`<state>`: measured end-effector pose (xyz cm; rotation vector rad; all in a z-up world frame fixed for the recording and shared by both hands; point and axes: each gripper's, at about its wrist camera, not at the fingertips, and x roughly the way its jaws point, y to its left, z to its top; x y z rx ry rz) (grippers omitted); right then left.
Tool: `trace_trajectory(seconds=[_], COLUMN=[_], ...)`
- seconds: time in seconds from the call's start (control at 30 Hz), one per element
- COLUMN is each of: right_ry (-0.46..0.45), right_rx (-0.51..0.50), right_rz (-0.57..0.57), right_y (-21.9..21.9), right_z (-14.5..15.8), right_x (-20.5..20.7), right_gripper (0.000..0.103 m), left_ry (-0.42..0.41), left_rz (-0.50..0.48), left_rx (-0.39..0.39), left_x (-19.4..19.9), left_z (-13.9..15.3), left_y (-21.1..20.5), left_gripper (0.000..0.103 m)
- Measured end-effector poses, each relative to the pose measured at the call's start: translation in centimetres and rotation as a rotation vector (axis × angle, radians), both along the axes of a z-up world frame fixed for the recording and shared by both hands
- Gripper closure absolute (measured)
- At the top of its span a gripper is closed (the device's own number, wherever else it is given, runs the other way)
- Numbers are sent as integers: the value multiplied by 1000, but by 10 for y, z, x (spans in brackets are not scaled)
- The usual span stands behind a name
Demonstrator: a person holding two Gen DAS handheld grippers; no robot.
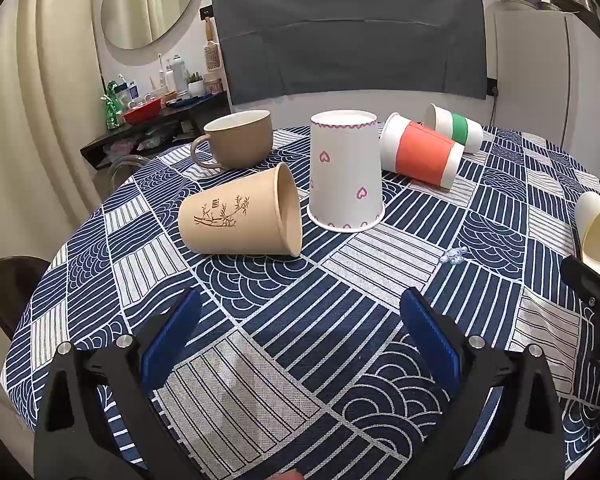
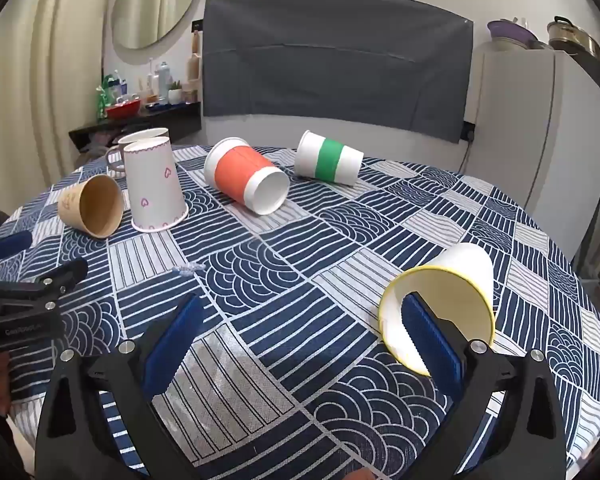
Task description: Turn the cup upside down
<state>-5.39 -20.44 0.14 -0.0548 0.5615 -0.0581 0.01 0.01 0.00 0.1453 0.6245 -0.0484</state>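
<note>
A white cup with a yellow inside [image 2: 452, 280] lies on its side at the right of the table, its mouth toward me. My right gripper [image 2: 300, 328] is open, and its right finger [image 2: 428, 336] reaches into the cup's mouth; the left finger is outside the cup. The same cup shows at the right edge of the left wrist view [image 1: 596, 232]. My left gripper [image 1: 300, 328] is open and empty above the tablecloth. A white cup with pink hearts [image 1: 346, 170] stands upside down. A tan bamboo-print cup [image 1: 240, 220], an orange-banded cup [image 1: 420, 154] and a green-banded cup [image 1: 456, 128] lie on their sides.
A tan mug [image 1: 238, 138] stands upright at the back left. A small clear plastic piece [image 1: 454, 256] lies on the blue patterned tablecloth [image 1: 300, 280]. A cluttered shelf [image 1: 156, 108] is behind on the left, a white fridge [image 1: 548, 80] on the right.
</note>
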Motion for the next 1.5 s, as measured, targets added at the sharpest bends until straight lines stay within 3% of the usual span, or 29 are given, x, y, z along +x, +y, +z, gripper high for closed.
trace_trajectory(seconds=[1.5], right_ry=[19], right_rx=[-22], right_rz=[0], right_y=[2], right_z=[0], right_x=[2], right_gripper=[8], left_ry=[-3], left_rz=[-11], left_rx=[-18], left_x=[0], left_z=[1], left_y=[-3], left_gripper=[6])
